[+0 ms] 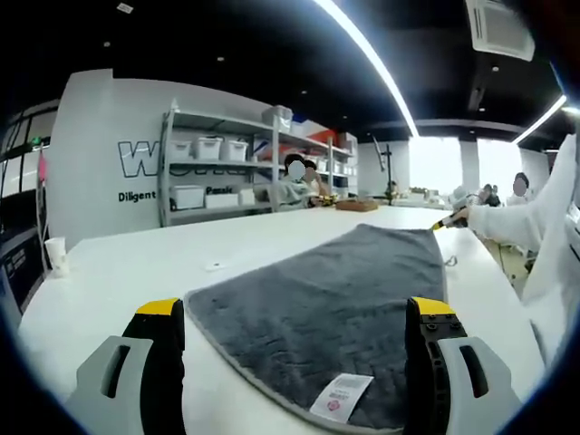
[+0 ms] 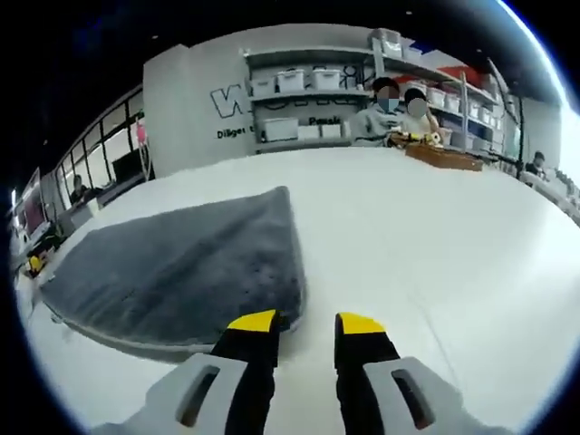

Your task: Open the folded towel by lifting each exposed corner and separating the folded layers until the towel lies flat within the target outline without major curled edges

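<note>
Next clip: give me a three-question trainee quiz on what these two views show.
1. True or false: the left gripper stands wide open around the grey towel's near edge.
2. What lies on the towel's near edge in the left gripper view? A) white label B) red cup C) scissors
3. In the right gripper view, the right gripper's yellow tips sit at the towel's ____.

Key: 1 true; 2 A, the label; 3 corner.

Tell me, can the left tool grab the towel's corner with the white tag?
Probably yes. The left tool stands open with the grey towel lying between its jaws, and the white tag sits on the near corner with nothing in front of it.
</note>
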A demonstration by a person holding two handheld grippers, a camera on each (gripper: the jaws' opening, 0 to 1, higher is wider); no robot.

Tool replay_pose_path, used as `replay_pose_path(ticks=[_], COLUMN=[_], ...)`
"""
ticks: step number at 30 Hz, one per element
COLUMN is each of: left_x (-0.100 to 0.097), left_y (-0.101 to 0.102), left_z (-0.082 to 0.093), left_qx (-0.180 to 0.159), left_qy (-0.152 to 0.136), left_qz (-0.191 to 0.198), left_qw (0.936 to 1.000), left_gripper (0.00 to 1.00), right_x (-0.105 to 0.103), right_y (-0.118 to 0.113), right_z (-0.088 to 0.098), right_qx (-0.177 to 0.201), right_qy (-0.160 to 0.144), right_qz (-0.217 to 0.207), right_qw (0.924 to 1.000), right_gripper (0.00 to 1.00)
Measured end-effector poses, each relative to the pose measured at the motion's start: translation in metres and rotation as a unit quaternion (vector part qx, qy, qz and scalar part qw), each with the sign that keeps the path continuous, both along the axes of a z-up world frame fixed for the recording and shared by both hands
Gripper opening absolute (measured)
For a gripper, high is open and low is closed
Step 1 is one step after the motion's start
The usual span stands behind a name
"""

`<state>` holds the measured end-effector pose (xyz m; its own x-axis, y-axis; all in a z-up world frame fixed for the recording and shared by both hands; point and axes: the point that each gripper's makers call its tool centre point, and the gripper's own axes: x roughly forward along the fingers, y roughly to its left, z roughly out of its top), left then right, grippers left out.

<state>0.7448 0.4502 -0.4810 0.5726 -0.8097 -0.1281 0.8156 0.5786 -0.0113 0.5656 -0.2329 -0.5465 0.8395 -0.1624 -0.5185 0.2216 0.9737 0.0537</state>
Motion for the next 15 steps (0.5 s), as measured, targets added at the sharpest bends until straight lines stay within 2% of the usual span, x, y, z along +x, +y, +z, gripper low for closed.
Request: replay_pose_path(ticks=[3, 5, 7, 9, 13, 14, 15], left_x=[0.000, 0.000, 0.000, -0.001, -0.001, -0.001, -0.001], left_y=[0.000, 0.000, 0.000, 0.000, -0.001, 0.000, 0.000], left_z=[0.000, 0.000, 0.000, 0.000, 0.000, 0.000, 0.000], left_qx=[0.000, 0.001, 0.000, 0.000, -0.001, 0.000, -0.001], left_qy=[0.000, 0.000, 0.000, 0.000, 0.000, -0.001, -0.001], left_qz=[0.000, 0.001, 0.001, 0.000, 0.000, 0.000, 0.000], left_qw=[1.0000, 1.0000, 1.0000, 1.0000, 1.0000, 1.0000, 1.0000], left_gripper=[1.00, 1.00, 1.00, 1.00, 1.00, 1.00, 1.00], right_x=[0.000, -0.001, -0.002, -0.002, -0.003, 0.001, 0.002], right_y=[0.000, -0.002, -0.007, -0.010, -0.009, -0.008, -0.009], right_z=[0.000, 0.000, 0.000, -0.001, -0.001, 0.005, 0.009], right_qx=[-0.028, -0.057, -0.087, -0.099, -0.103, -0.081, -0.062], right_qy=[0.012, 0.023, 0.037, 0.044, 0.046, 0.016, 0.001], right_qz=[0.005, 0.012, 0.018, 0.018, 0.020, 0.008, -0.002], right_qw=[0.9995, 0.9980, 0.9954, 0.9939, 0.9934, 0.9966, 0.9981], right_gripper=[0.10, 0.01, 0.00, 0.00, 0.00, 0.00, 0.00])
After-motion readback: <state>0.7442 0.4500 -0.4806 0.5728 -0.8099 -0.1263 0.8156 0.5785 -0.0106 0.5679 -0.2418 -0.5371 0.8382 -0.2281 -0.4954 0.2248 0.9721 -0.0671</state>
